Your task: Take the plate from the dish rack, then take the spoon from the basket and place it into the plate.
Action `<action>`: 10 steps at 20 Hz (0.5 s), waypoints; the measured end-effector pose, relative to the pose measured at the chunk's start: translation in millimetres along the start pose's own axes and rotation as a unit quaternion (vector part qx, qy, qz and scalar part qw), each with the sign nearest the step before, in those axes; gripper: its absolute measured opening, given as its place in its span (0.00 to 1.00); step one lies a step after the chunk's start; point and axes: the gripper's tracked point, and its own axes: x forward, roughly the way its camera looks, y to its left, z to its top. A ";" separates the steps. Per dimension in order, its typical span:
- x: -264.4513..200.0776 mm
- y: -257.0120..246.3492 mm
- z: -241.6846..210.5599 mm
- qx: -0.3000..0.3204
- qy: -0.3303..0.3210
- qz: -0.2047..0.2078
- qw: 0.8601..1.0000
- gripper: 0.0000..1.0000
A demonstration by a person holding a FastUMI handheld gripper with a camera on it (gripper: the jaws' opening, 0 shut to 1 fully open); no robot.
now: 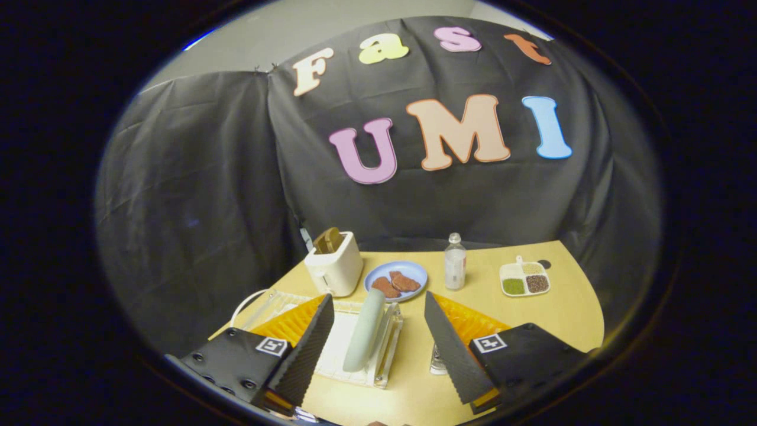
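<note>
While the tool (378, 331) gapes, the plate (365, 331) stands in the dish rack (387, 349).

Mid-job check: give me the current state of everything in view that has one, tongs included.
tongs: open, holding nothing, fingers either side of the plate
plate: on edge in the dish rack, not yet taken
dish rack: on the table, plate in it
toaster: upright, something brown in its slot
blue plate: flat, brown pieces on it
bottle: upright, capped
divided dish: four compartments filled
</note>
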 end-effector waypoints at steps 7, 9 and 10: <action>75.9 13.7 -45.6 0.058 0.121 0.001 0.991 0.97; 89.7 18.3 -60.2 0.065 0.146 0.000 0.987 0.97; 95.5 16.5 -65.7 0.062 0.153 -0.010 0.986 0.97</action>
